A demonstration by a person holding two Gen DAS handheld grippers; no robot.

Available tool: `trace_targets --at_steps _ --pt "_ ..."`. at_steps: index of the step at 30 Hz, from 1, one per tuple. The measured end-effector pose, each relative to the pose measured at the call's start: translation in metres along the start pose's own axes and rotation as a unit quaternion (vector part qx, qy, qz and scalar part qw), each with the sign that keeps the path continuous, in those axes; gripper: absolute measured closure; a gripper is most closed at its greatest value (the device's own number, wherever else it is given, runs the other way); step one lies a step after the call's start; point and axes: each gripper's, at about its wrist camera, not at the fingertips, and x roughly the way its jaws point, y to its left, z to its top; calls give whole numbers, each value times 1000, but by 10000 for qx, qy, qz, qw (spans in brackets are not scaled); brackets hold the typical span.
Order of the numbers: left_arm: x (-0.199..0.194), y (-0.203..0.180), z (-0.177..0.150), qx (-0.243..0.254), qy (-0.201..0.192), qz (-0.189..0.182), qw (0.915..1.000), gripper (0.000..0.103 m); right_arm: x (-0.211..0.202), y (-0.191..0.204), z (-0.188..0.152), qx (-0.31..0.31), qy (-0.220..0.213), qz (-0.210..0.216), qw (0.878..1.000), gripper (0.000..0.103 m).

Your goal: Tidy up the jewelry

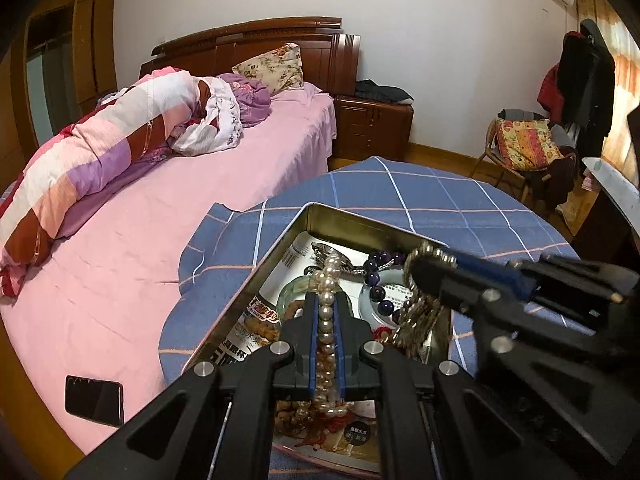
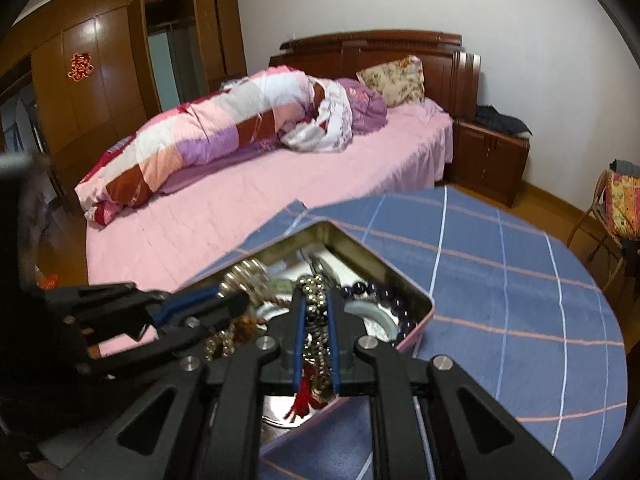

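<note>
Hovering over the metal tin (image 1: 320, 216) on the blue checked cloth (image 1: 440, 196), I see bangles and purple beads (image 1: 374, 276) inside. My left gripper (image 1: 326, 304) pinches a cream pearl strand (image 1: 325, 320); my right gripper (image 2: 316, 300) pinches a dark metallic bead strand (image 2: 314, 320).
</note>
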Motion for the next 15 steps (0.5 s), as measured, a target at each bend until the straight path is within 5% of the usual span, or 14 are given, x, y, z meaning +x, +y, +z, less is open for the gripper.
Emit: trace_targets --at_steps 3,5,8,10,13,15 --pt "0 -1 -1 2 39 -9 10000 96 1 -5 -4 76 85 -11 9999 85" --pt "0 -1 -1 -23 54 42 10000 94 0 -8 -6 135 118 -25 9998 72" --pt "-2 3 -2 -120 68 163 9998 75 -3 -11 -9 206 106 -97 9997 64" --pt "-8 6 -3 -207 -5 334 9992 48 -6 -17 -12 347 97 -166 9992 61" --pt "-18 12 -4 -313 -174 321 9988 32 -14 -27 -16 545 38 -313 9980 44" --pt "-24 11 -4 -335 -237 315 9987 32 -23 -30 -20 593 -40 -408 9974 40"
